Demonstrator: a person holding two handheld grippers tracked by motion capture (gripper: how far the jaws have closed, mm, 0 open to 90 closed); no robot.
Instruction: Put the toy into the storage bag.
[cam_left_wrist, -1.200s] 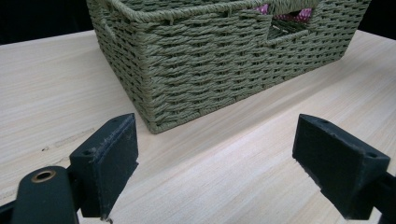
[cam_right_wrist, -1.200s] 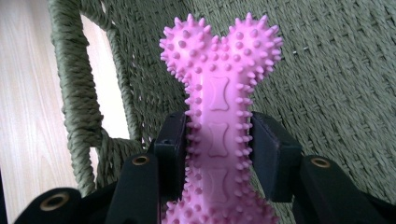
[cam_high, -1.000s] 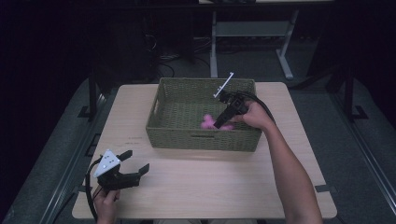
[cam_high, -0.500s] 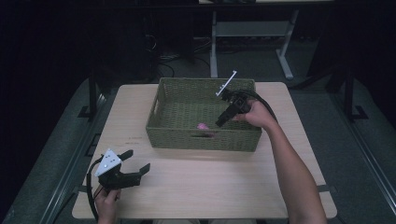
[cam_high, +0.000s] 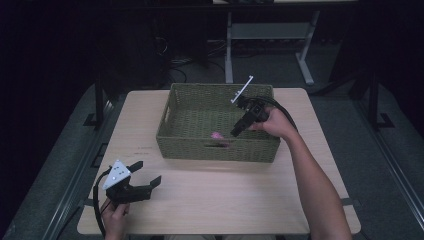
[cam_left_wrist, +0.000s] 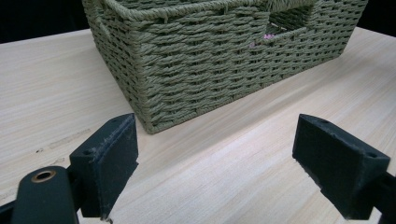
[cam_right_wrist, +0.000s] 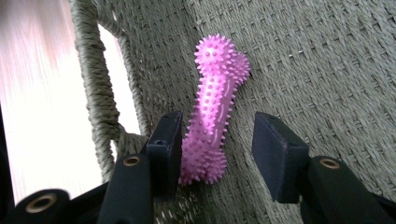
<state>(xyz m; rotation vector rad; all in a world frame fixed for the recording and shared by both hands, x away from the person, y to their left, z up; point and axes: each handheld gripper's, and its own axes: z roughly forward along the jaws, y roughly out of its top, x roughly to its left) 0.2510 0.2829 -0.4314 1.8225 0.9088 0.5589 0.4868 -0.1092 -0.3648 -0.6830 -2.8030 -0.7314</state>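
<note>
The task's thing is a pink spiky chew toy (cam_right_wrist: 213, 109), bone-shaped, with a knobbed end at each tip and a narrower shaft between them. Its whole surface is studded with short rubbery spikes, and the colour is a bright, even pink. In the right gripper view it stands in the middle of the frame, running from the upper centre down to the lower centre, lying on the woven floor of the basket (cam_right_wrist: 327, 70) just beside the basket wall with the handle cut-out at the left of the frame. In the high view the toy (cam_high: 217, 135) is a small pink spot at the centre of the frame, low inside the olive-green wicker basket (cam_high: 190, 95), against its near wall. In the left gripper view a few specks of pink (cam_left_wrist: 267, 36) show through the handle opening at the upper right.

The right tool (cam_right_wrist: 217, 149) has just been opening its jaws; they stand apart on either side of the toy's lower end, the left one close against it, the right one clear of it, so nothing is pinched. The left tool (cam_left_wrist: 215, 163) sits at the lower left of the high view, over the pale wooden worktop (cam_high: 225, 195), jaws spread wide with nothing between them.
</note>
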